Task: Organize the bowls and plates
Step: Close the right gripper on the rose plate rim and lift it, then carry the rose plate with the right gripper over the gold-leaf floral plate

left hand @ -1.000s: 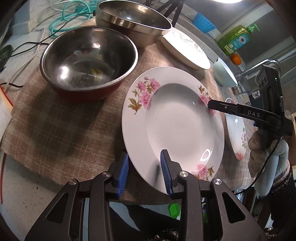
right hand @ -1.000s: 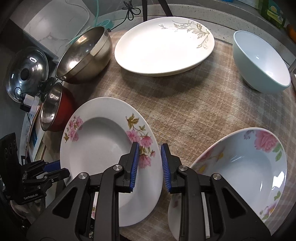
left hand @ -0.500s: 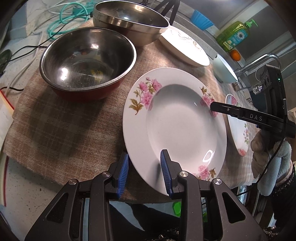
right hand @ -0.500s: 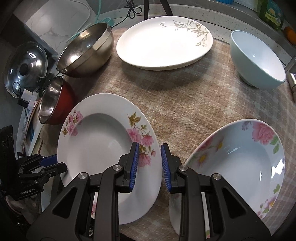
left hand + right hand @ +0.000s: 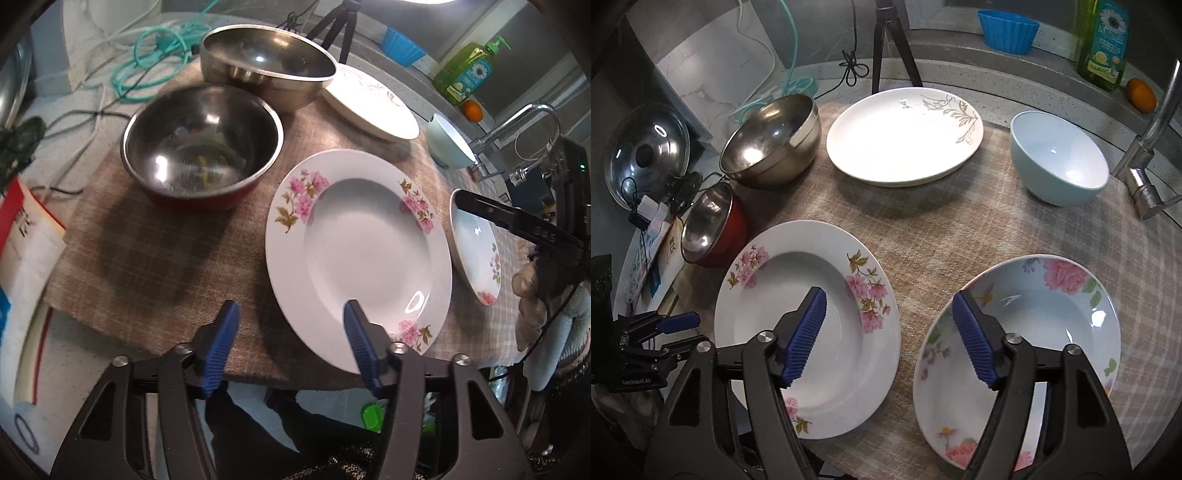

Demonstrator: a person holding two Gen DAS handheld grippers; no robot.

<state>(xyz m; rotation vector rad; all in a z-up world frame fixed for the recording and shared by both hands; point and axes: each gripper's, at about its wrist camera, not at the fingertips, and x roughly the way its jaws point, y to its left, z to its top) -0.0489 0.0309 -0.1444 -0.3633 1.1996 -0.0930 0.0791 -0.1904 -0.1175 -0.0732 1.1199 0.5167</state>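
A white deep plate with pink flowers [image 5: 365,251] [image 5: 809,325] lies flat on the plaid mat. My left gripper [image 5: 291,343] is open and empty at its near edge. My right gripper [image 5: 890,332] is open and empty, above the gap between that plate and a rose-patterned deep plate [image 5: 1034,347] [image 5: 476,247]. A white plate with a gold leaf print [image 5: 905,136] [image 5: 369,99], a light blue bowl [image 5: 1056,158] [image 5: 448,142], a steel bowl [image 5: 772,140] [image 5: 266,62] and a red-sided steel bowl [image 5: 199,140] [image 5: 709,225] also stand on the mat.
A tap [image 5: 1152,147] stands at the right. A pot lid [image 5: 646,151], cables [image 5: 147,62] and a tripod [image 5: 886,44] are at the back left. Dish soap [image 5: 1102,40], an orange [image 5: 1141,94] and a blue cup [image 5: 1008,31] sit on the ledge. A booklet [image 5: 22,236] lies left.
Both grippers have opened wide and pulled back from the pink-flower plate, which now lies flat on the mat a little further in.
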